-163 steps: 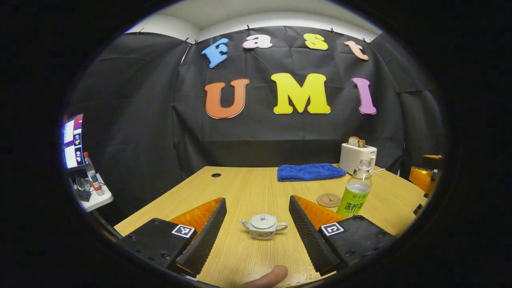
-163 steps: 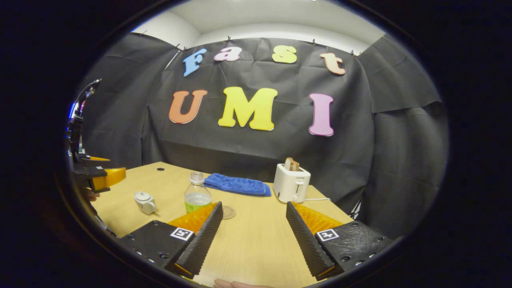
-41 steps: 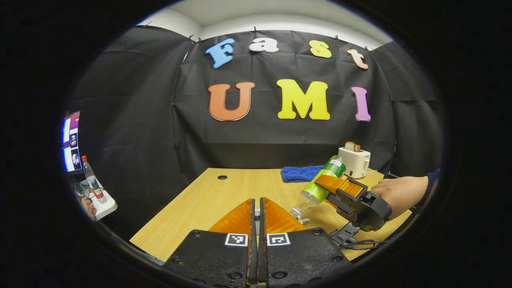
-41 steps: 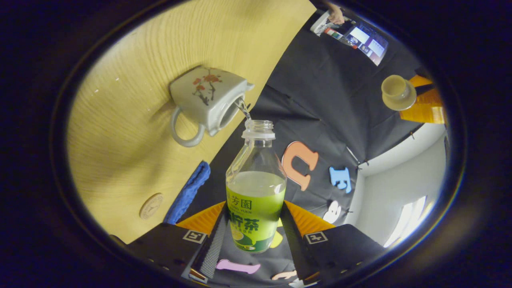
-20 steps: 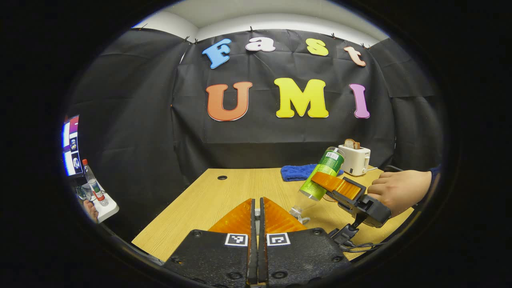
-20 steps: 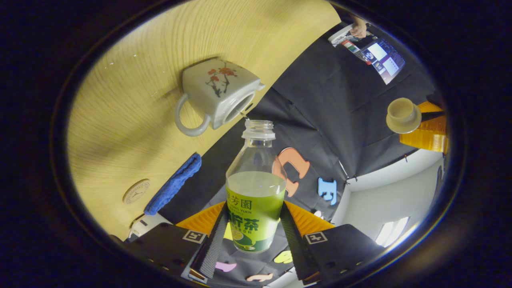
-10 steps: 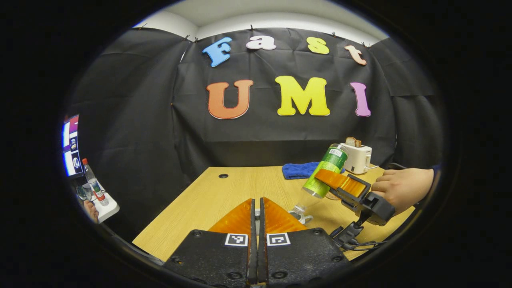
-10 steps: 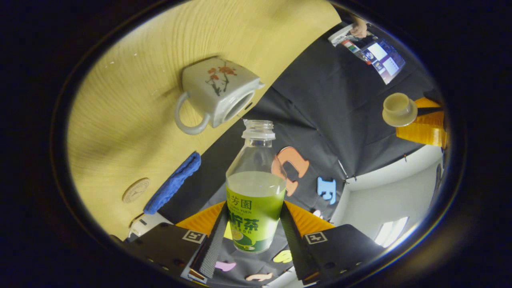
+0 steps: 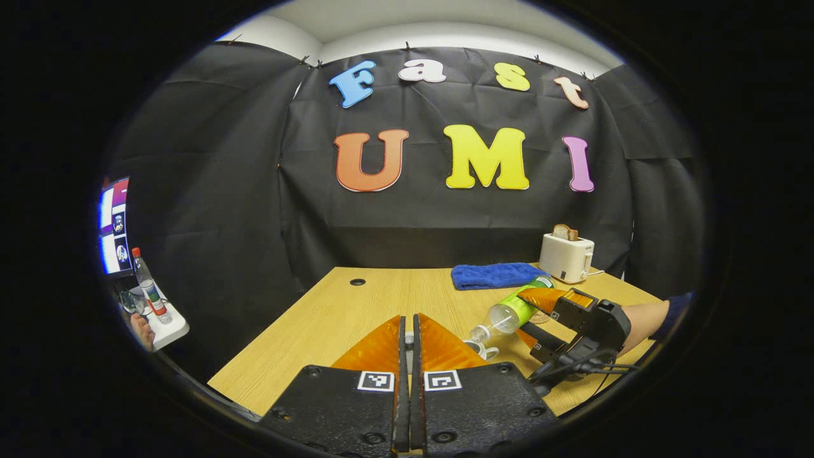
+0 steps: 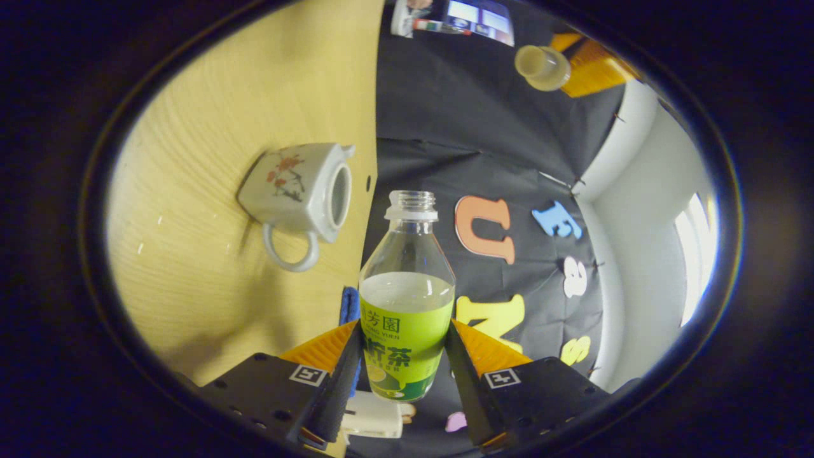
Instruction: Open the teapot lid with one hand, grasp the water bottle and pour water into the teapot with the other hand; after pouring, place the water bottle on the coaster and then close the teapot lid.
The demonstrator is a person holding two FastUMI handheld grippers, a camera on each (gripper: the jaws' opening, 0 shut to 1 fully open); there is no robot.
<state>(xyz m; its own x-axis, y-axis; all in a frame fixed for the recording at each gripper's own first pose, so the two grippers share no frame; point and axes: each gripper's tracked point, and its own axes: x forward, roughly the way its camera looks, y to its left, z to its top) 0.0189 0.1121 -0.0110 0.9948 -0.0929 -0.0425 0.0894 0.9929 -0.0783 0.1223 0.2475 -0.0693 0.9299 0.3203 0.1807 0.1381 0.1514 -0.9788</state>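
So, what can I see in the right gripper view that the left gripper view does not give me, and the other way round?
The right gripper view gives the white ceramic teapot with its open mouth and flower painting, and the small pale round lid held up in the left tongs. The left gripper view gives a person's forearm and the bread slice standing in the white toaster. Both share the light wooden table and the green-labelled clear plastic bottle, uncapped and clamped in the right tongs.
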